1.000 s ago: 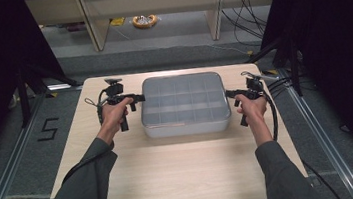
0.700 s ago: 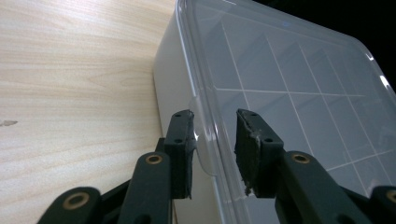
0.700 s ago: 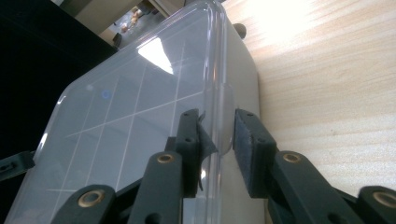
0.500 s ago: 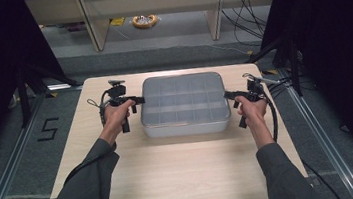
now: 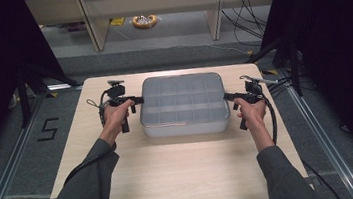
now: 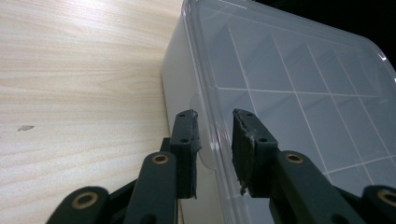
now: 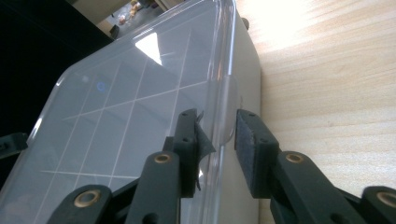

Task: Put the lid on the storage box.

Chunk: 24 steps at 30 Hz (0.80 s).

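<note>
Compartment box point(image 5: 183, 104), translucent plastic with a clear lid and a grid of dividers, sits flat on the wooden table point(image 5: 173, 180) slightly beyond its centre. No contents are discernible through the lid.

Left gripper point(image 5: 137, 100) is stationed at the box's 9 o'clock side. In the left gripper view its jaws stand apart, straddling the lid rim point(image 6: 211, 140) at a small tab on the edge, with a gap visible on each side; not yet clamped.

Right gripper point(image 5: 225, 96) is stationed at the 3 o'clock side. In the right gripper view its jaws are likewise apart, one over the lid, one outside the wall, bracketing the matching tab point(image 7: 227, 116) without evident pressure.

Assessment: approach and alignment on both sides appear complete. The lid appears to be seated all round and the box rests on the table. Remaining, by my judgement: closing both grippers on the rim, then lifting the lid or the box. Task stands at an early stage.
</note>
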Tool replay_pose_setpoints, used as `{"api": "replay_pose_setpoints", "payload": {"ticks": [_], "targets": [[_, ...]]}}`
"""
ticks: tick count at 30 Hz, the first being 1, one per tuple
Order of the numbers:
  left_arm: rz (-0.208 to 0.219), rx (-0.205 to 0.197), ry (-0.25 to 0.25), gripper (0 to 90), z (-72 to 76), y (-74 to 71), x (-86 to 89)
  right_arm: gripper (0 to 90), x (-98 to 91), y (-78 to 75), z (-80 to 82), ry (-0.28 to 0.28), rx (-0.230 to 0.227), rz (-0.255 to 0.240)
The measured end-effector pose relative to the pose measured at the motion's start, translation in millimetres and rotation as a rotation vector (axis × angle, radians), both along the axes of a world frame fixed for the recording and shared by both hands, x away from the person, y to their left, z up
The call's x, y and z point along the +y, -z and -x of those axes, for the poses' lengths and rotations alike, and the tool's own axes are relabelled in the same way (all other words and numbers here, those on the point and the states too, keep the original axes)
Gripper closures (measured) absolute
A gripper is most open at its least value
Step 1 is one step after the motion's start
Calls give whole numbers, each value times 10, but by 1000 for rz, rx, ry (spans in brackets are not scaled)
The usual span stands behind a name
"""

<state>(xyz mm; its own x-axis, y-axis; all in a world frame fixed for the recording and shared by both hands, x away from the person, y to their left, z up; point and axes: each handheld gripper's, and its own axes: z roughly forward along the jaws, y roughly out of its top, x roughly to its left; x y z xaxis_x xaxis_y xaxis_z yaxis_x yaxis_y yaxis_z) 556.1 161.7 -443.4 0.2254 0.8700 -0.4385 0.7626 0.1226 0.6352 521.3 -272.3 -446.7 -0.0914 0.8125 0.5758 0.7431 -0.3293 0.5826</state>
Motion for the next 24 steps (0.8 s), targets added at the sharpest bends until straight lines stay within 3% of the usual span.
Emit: {"api": "replay_pose_setpoints", "payload": {"ticks": [3,10,11,16,17,18,24], "targets": [[0,1,8,692,8,-6,3,714,3,-14,9,-3,11,-16],[-3,-3,25,690,23,0,21,716,7,-1,-30,4,-11,30],[-3,-4,24,690,22,1,20,717,15,-19,-20,6,6,23],[9,0,20,669,21,6,17,724,23,-26,-34,17,6,34],[15,2,15,641,21,11,12,725,-31,19,-63,-18,-55,79],[18,4,16,635,21,13,9,723,1,-12,-44,7,-3,44],[12,15,-5,542,22,-1,32,649,-18,-26,-46,17,-9,65]]}}
